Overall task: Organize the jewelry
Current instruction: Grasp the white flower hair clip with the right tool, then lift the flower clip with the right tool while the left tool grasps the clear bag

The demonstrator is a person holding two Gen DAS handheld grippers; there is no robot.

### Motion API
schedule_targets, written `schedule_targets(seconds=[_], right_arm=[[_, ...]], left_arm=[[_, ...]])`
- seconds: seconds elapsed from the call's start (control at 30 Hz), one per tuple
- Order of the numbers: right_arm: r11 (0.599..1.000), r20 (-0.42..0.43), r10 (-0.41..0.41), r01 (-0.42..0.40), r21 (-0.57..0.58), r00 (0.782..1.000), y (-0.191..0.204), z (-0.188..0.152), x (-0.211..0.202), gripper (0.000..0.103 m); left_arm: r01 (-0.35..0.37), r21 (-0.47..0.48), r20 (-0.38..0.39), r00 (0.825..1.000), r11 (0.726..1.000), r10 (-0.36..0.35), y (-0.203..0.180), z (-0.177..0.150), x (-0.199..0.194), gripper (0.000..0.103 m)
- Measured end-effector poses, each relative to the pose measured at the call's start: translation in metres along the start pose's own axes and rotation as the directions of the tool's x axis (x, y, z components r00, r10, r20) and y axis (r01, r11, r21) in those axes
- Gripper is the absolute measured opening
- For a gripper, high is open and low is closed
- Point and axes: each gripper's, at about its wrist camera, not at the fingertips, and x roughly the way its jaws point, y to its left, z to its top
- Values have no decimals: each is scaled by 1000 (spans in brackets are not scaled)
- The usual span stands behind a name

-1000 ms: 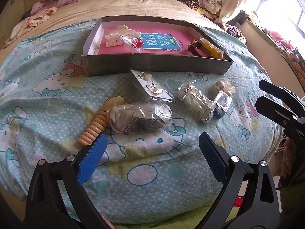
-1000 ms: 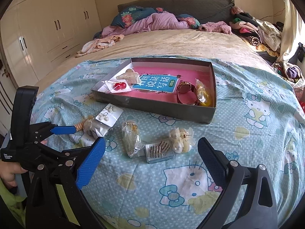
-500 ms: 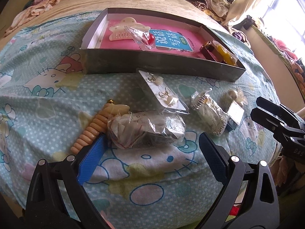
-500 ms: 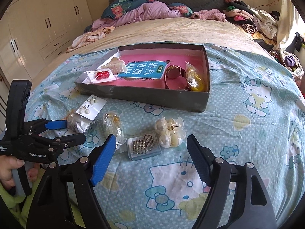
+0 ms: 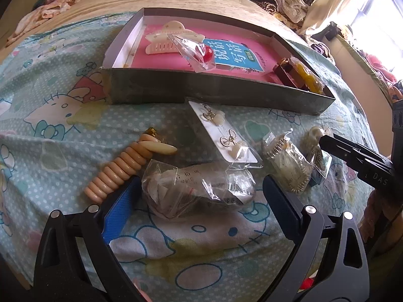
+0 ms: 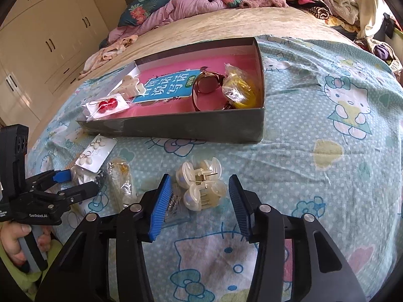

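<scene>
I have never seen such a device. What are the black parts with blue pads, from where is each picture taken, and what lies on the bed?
There is no robot. A person holds a hand gripper in each hand, each with a camera looking along its two fingers. The left gripper is open around a clear bag. The right gripper is open around a translucent hair claw. Neither holds anything yet. Also on the bedsheet lie a beaded bracelet, an earring card and a grey box with jewelry inside.
</scene>
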Motion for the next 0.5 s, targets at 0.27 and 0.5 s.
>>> schedule_targets(seconds=[0.27, 0.5], right_arm=[[999, 9, 36, -36, 0, 999, -4, 6, 8, 36], [1000, 30, 29, -29, 4, 999, -5, 10, 0, 36]], left_arm=[[-14, 18, 3, 1000, 1000, 14, -2, 4, 4, 90], [-44, 62, 21, 999, 997, 42, -8, 4, 3, 69]])
